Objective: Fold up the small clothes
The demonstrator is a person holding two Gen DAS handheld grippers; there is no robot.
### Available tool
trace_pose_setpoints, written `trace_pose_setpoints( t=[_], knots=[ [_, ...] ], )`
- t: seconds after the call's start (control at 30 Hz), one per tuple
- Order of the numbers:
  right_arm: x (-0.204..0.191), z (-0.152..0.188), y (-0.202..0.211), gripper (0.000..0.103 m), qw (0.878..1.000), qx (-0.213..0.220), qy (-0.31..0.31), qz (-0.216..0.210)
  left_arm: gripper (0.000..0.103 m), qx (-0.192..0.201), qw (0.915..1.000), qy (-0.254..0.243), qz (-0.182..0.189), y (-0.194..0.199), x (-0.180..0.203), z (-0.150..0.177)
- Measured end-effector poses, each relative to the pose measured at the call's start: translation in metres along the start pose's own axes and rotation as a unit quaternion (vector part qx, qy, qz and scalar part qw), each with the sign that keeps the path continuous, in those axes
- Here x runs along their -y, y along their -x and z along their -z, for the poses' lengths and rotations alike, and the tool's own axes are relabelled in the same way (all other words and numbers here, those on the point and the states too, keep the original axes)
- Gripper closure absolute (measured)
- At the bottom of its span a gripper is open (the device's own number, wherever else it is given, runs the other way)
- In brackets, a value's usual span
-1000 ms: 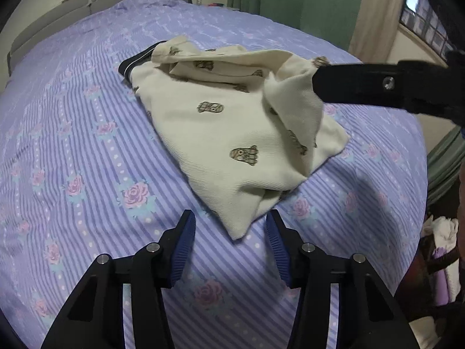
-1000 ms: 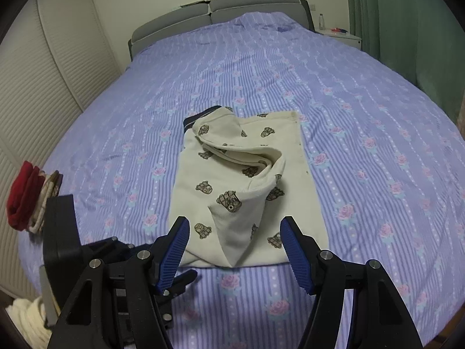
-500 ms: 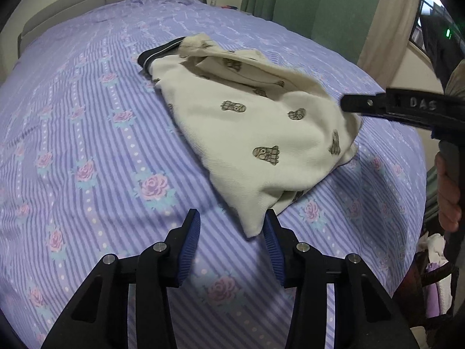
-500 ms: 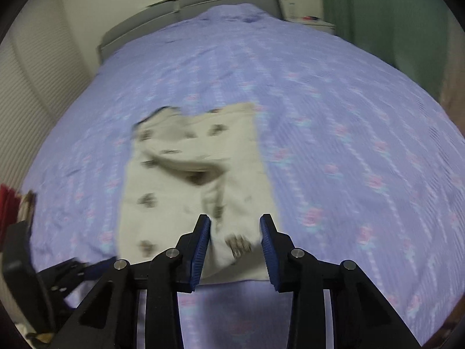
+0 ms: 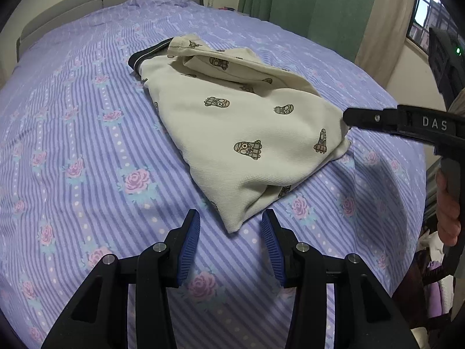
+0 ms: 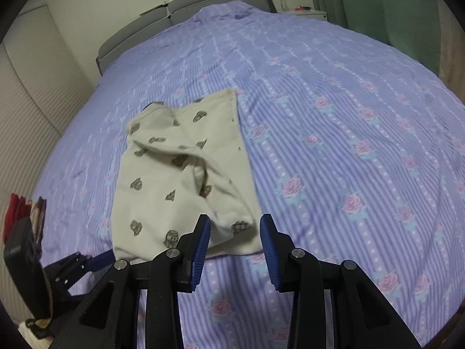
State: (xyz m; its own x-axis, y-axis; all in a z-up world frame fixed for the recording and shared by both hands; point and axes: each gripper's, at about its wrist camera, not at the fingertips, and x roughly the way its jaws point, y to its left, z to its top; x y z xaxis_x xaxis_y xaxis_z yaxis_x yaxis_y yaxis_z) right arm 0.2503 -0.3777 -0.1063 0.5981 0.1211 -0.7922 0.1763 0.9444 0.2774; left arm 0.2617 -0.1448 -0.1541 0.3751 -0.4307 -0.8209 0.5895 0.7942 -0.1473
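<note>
Lying crumpled on the bed point(image 5: 87, 133): the garment point(image 5: 232, 122), near the near edge. Hovering with pads apart just before its near-left corner, touching nothing: left gripper point(image 5: 231, 242). Straddling its near-right corner, pads apart, not pinching: right gripper point(image 6: 234, 240).

"DAS" on right gripper point(image 5: 345, 117)

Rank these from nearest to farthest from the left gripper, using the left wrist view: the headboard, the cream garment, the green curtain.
1. The cream garment: its corner lies just ahead of the left gripper.
2. The green curtain: beyond the bed, upper right.
3. The headboard: at the bed's far end, upper left. It and the curtain are close to call.
</note>
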Motion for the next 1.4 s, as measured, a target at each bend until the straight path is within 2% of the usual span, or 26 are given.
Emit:
trace_pose_setpoints(
  t=[0.13, 0.23, 0.27, 0.33, 0.4, 0.53, 0.63, 0.7, 0.77, 0.87, 1.0, 1.2, 1.3, 1.37, 1.4],
  knots=[
    [-0.021, -0.014, 0.005, 0.066, 0.998, 0.021, 0.053, -0.002, 0.059, -0.005, 0.9999, 0.009, 0.004, 0.000, -0.002, -0.002],
    [-0.052, -0.039, -0.004, 0.054, 0.992, 0.025, 0.127, -0.005, 0.059, -0.001, 0.9988, 0.037, 0.031, 0.011, -0.008, -0.008],
    [-0.062, -0.045, -0.009, 0.053, 0.989, 0.023, 0.149, -0.003, 0.059, 0.000, 0.9982, 0.048, 0.035, 0.017, -0.010, -0.010],
    [-0.081, -0.057, -0.022, 0.053, 0.982, 0.014, 0.187, -0.004, 0.059, -0.003, 0.9971, 0.073, 0.021, 0.028, -0.016, -0.019],
    [-0.097, -0.066, -0.037, 0.053, 0.976, 0.003, 0.216, -0.004, 0.059, 0.013, 0.9951, 0.098, 0.002, 0.042, -0.026, -0.029],
    [-0.124, -0.078, -0.071, 0.053, 0.968, -0.024, 0.250, 0.010, 0.058, 0.041, 0.9943, 0.093, -0.032, 0.056, -0.038, -0.041],
    [-0.135, -0.079, -0.093, 0.054, 0.962, -0.047, 0.267, 0.015, 0.058, 0.037, 0.9937, 0.102, -0.029, 0.054, -0.048, -0.040],
    [-0.137, -0.080, -0.107, 0.061, 0.960, -0.060, 0.271, 0.033, 0.058, 0.030, 0.9933, 0.109, -0.021, 0.050, -0.053, -0.036],
    [-0.133, -0.084, -0.111, 0.083, 0.962, -0.060, 0.265, 0.040, 0.058, 0.025, 0.9931, 0.113, -0.017, 0.047, -0.056, -0.031],
    [-0.116, -0.097, -0.101, 0.092, 0.974, -0.044, 0.222, 0.014, 0.058, 0.015, 0.9931, 0.116, -0.007, 0.043, -0.058, -0.025],
    [-0.090, -0.122, -0.085, 0.092, 0.982, -0.016, 0.188, 0.014, 0.058, 0.011, 0.9927, 0.120, -0.001, 0.037, -0.062, -0.025],
    [-0.048, -0.151, -0.107, 0.090, 0.990, -0.049, 0.127, 0.040, 0.058, 0.012, 0.9922, 0.124, 0.000, 0.030, -0.064, -0.033],
    [-0.035, -0.157, -0.110, 0.069, 0.987, -0.032, 0.124, 0.094, 0.058, 0.009, 0.9929, 0.119, -0.004, 0.025, -0.063, -0.036],
    [-0.029, -0.156, -0.099, 0.065, 0.987, -0.009, 0.120, 0.108, 0.058, 0.012, 0.9935, 0.113, -0.005, 0.027, -0.060, -0.035],
    [-0.028, -0.155, -0.092, 0.065, 0.989, 0.001, 0.118, 0.089, 0.058, 0.014, 0.9941, 0.107, -0.008, 0.027, -0.058, -0.034]
  ],
)
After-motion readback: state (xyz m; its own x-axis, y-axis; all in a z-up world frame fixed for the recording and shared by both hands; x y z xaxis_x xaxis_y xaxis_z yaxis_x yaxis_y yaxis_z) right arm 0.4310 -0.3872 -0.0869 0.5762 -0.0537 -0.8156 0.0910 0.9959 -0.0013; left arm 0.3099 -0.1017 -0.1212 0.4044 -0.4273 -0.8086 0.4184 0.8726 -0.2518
